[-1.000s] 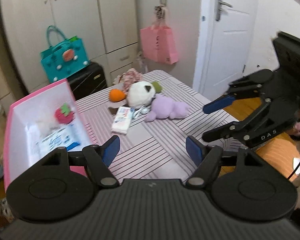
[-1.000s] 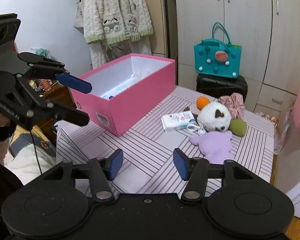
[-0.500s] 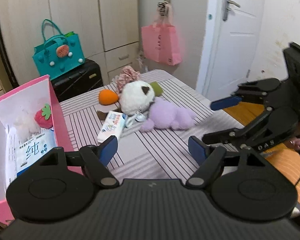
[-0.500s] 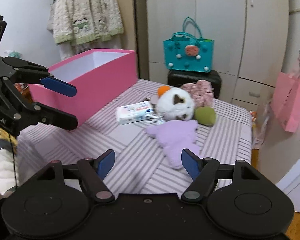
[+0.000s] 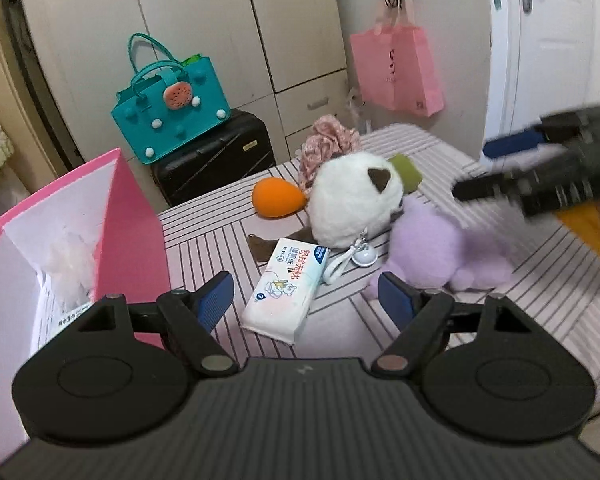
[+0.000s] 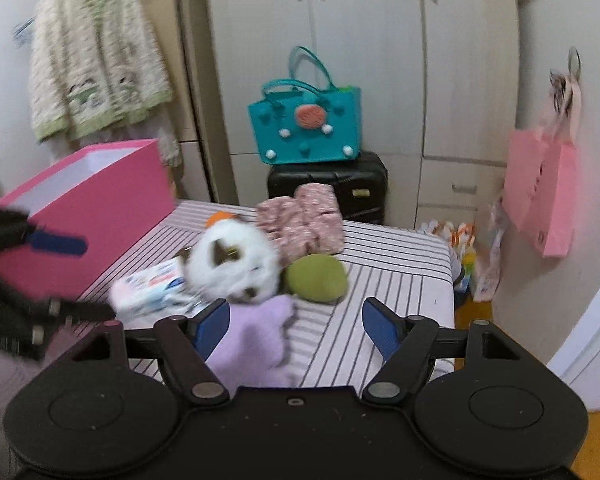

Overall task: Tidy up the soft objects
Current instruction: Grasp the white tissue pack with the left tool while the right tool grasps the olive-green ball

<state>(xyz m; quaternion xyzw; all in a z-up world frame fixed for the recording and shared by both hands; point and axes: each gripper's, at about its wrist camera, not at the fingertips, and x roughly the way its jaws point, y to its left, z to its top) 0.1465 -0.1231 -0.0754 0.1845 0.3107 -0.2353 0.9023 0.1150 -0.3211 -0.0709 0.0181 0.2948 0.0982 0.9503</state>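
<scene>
A white panda plush (image 5: pixel 354 208) (image 6: pixel 234 266), a purple plush (image 5: pixel 440 250) (image 6: pixel 256 344), an orange soft ball (image 5: pixel 276 199), a green soft toy (image 6: pixel 316 278) and a pink floral fabric piece (image 6: pixel 308 220) lie on the striped table. A tissue pack (image 5: pixel 288 288) lies nearest my left gripper (image 5: pixel 306 300), which is open and empty just above it. My right gripper (image 6: pixel 296 322) is open and empty over the purple plush. The pink box (image 5: pixel 134 224) (image 6: pixel 100 196) stands at the left.
A teal handbag (image 5: pixel 172 102) sits on a black suitcase (image 5: pixel 216 158) behind the table. A pink bag (image 5: pixel 396 68) hangs by the white door. A cardigan (image 6: pixel 96 60) hangs at the left. The table edge (image 6: pixel 450 280) drops off at the right.
Both grippers have moved forward toward the toys, which now look larger. The right gripper has come over the purple plush and the left over the tissue pack. Both stay open.
</scene>
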